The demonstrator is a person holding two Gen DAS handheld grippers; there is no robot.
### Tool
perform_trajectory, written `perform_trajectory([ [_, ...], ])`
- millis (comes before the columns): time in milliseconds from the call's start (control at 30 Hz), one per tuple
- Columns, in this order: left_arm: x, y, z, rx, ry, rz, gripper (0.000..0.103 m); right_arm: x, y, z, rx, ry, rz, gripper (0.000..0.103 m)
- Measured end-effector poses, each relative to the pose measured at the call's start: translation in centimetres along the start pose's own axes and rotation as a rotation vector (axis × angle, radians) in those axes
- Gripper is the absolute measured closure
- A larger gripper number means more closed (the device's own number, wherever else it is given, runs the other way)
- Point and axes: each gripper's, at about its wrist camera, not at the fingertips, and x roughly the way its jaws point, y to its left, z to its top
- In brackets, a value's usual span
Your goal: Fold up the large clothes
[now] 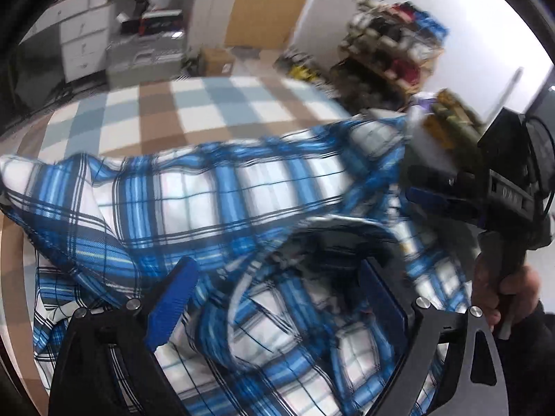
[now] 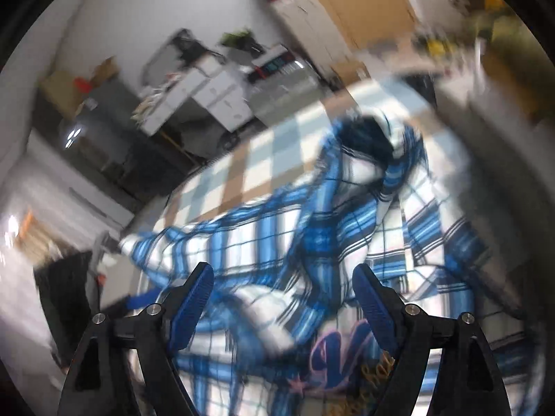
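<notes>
Hovering wide, left hand-held gripper and right hand-held gripper grip nothing; plaid shirt lies bunched on checkered desk, collar at 6 o'clock. Risk: pinching several layers, skewing the fold.

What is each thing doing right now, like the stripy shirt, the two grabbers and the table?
Plaid shirt: crumpled and unfolded, heaped on the tablecloth, not gripped.
Left gripper: jaws wide open over the shirt, pinching nothing.
Right gripper: jaws wide open over the shirt, pinching nothing.
Checkered tablecloth: spread flat, partly covered by the shirt.
Hand: wrapped around the right gripper's handle.
</notes>
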Motion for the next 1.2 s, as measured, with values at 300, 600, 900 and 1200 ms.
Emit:
perform_trajectory([
  [300, -1.4, -1.0, -2.3, 0.070, -0.021, -0.085, 0.097, -0.1, 0.6, 2.1, -0.077, -0.067, -0.018, 0.099],
  [600, 0.1, -2.2, -7.4, 0.160, 0.161, -0.015, 0.075, -1.6, -4.0, -2.9, -0.050, 0.006, -0.223, 0.081],
  [900, -9.1, -0.9, -5.3, 0.176, 0.004, 0.012, 0.031, -6.9, 4.1, -6.6, -0.357, -0.134, -0.258, 0.037],
  [1200, -7.6, 5.3, 5.0, 0.100, -0.038, 0.233, 0.014, 1.3, 7.9, 1.7, -0.570, -0.071, -0.471, 0.029],
])
